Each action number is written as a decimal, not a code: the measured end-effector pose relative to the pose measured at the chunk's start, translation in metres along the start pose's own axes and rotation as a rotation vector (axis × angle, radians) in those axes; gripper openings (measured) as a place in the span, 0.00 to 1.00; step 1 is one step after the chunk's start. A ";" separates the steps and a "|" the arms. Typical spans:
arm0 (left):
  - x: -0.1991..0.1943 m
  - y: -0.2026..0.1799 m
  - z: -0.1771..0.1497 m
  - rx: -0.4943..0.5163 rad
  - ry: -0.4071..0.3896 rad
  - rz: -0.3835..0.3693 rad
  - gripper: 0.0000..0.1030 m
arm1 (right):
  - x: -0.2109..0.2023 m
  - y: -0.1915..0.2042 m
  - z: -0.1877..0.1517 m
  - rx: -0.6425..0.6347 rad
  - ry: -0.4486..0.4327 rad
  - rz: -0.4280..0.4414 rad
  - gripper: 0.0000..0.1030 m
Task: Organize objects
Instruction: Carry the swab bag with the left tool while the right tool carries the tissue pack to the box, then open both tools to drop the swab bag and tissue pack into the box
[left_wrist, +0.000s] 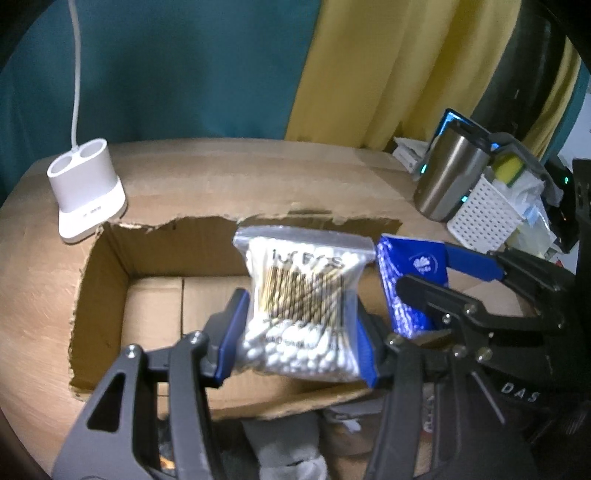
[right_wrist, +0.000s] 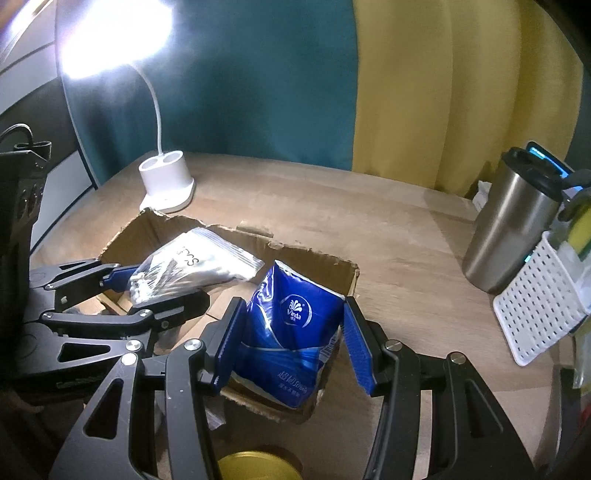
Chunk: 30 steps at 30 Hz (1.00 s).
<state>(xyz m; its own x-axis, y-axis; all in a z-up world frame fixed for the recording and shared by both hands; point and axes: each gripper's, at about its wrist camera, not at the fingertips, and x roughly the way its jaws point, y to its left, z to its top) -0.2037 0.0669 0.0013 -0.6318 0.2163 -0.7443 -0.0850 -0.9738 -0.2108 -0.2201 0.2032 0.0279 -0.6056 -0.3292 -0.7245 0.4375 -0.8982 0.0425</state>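
My left gripper (left_wrist: 297, 332) is shut on a clear zip bag of cotton swabs (left_wrist: 301, 302) and holds it upright over an open cardboard box (left_wrist: 110, 295). The same bag shows in the right wrist view (right_wrist: 192, 269), gripped by the left gripper (right_wrist: 147, 288). My right gripper (right_wrist: 291, 343) has its blue pads on both sides of a blue tissue pack (right_wrist: 291, 332) that stands at the box's right end (right_wrist: 314, 258). The right pad looks slightly apart from the pack. The tissue pack also shows in the left wrist view (left_wrist: 410, 280), with the right gripper (left_wrist: 443, 273) around it.
A white lamp base (left_wrist: 86, 192) with a cord stands at the back left of the wooden table. A steel tumbler (right_wrist: 513, 229) and a white perforated basket (right_wrist: 539, 299) stand at the right. A gold lid (right_wrist: 255, 465) lies below the right gripper. Teal and yellow curtains hang behind.
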 end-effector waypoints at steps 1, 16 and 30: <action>0.003 0.002 0.000 -0.008 0.009 0.003 0.51 | 0.003 0.001 0.000 -0.007 0.008 -0.003 0.53; 0.023 0.014 -0.005 -0.062 0.096 -0.020 0.52 | 0.021 0.001 -0.005 -0.031 0.080 0.087 0.62; 0.011 0.011 -0.003 -0.051 0.099 -0.087 0.69 | 0.001 -0.010 -0.002 0.020 0.036 0.081 0.76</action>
<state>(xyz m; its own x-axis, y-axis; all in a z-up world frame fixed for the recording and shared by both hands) -0.2095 0.0591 -0.0111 -0.5446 0.3084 -0.7800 -0.0955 -0.9467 -0.3076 -0.2235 0.2126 0.0250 -0.5445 -0.3906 -0.7423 0.4704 -0.8749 0.1153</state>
